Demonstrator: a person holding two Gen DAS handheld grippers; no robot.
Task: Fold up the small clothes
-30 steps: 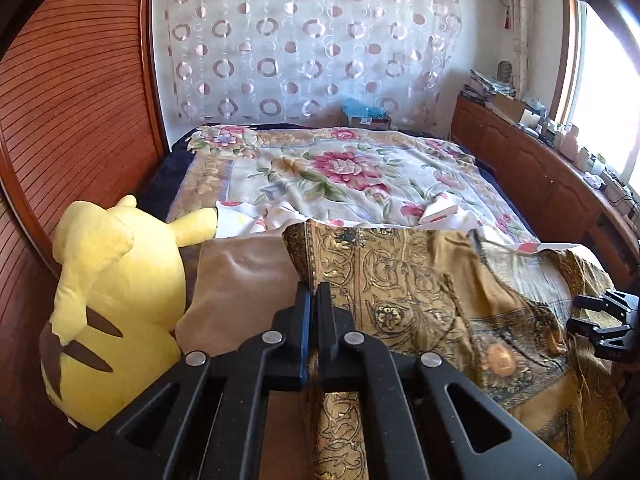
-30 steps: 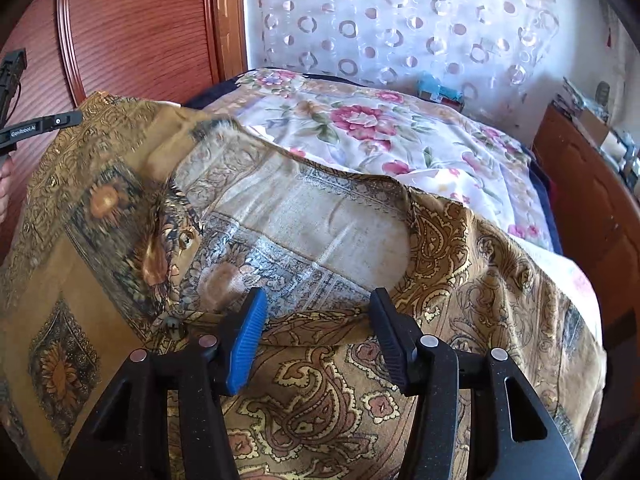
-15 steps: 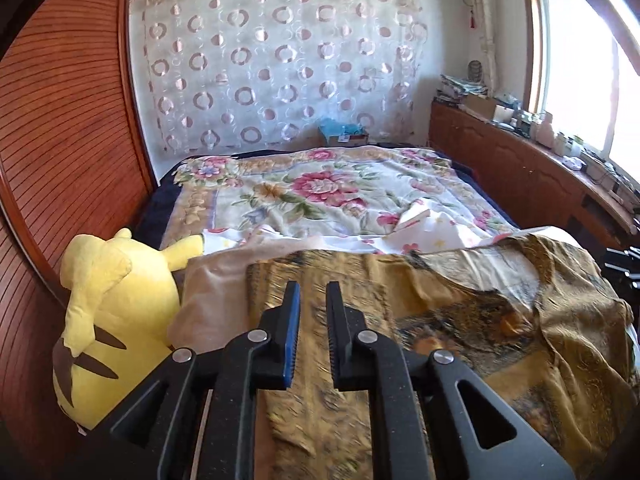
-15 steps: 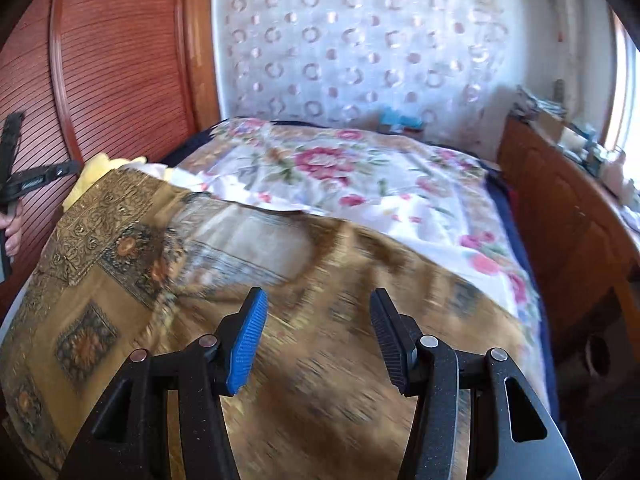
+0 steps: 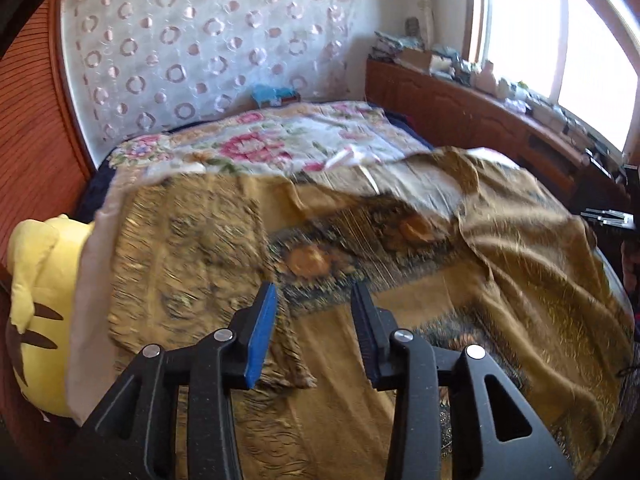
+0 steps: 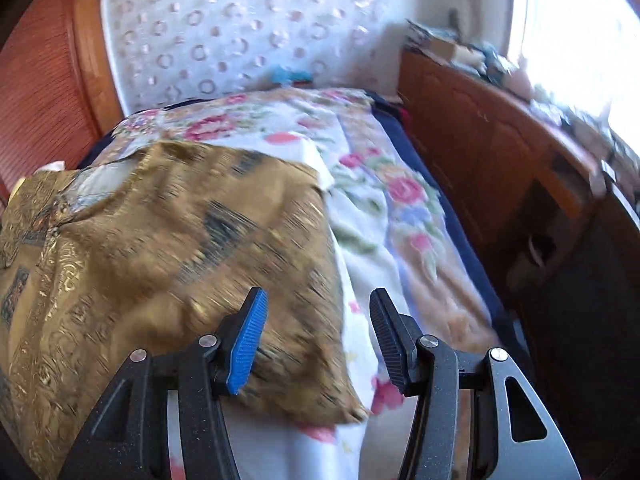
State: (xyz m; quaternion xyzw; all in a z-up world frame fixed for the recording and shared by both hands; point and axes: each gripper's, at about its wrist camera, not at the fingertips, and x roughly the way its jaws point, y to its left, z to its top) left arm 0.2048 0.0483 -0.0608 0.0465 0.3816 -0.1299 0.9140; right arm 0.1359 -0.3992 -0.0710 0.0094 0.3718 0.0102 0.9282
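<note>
A gold-brown patterned garment (image 5: 360, 272) lies spread on the bed, partly folded over itself, with its pale inner lining (image 5: 404, 184) showing near the far edge. My left gripper (image 5: 314, 312) is open and empty, just above the garment's near part. In the right wrist view the same garment (image 6: 168, 248) covers the left half of the bed. My right gripper (image 6: 318, 320) is open and empty, above the garment's right edge and the floral bedspread (image 6: 384, 208). The right gripper also shows in the left wrist view (image 5: 612, 216) at the far right edge.
A yellow plush toy (image 5: 36, 292) sits at the bed's left side against a red-brown wooden wall (image 5: 32, 120). A beige cloth (image 5: 92, 280) lies under the garment's left edge. A wooden cabinet (image 6: 500, 152) with clutter runs along the right, under a bright window.
My left gripper has opened and let go of the garment, which now lies flat. Both grippers have drawn back, and the right one has swung to the right.
</note>
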